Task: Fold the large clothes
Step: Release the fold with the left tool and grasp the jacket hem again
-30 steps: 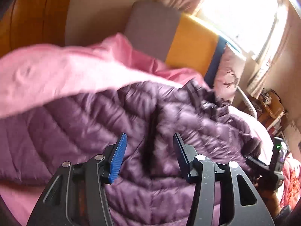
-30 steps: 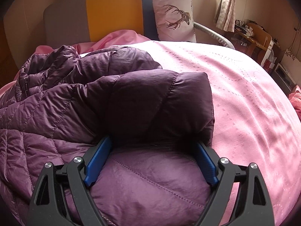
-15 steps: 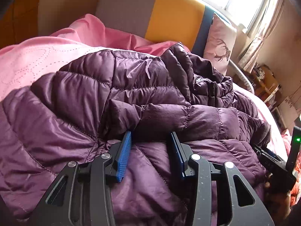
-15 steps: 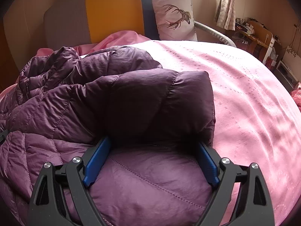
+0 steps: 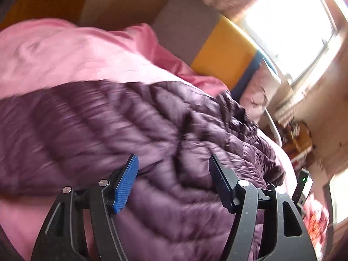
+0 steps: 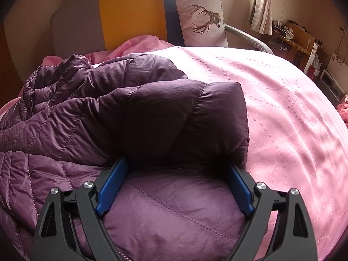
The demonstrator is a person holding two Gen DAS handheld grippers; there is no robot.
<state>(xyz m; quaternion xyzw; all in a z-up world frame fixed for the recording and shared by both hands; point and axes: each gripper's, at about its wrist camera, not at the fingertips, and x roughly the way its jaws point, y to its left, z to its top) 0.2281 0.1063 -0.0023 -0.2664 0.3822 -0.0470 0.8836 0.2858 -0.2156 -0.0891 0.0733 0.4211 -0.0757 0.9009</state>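
a: where is the purple quilted down jacket?
b: it lies on the pink bedspread. a folded part sits between the blue pads of the right gripper, which press on it.
a: and the left gripper?
b: its jaws have just been opening, above the jacket, grasping nothing.
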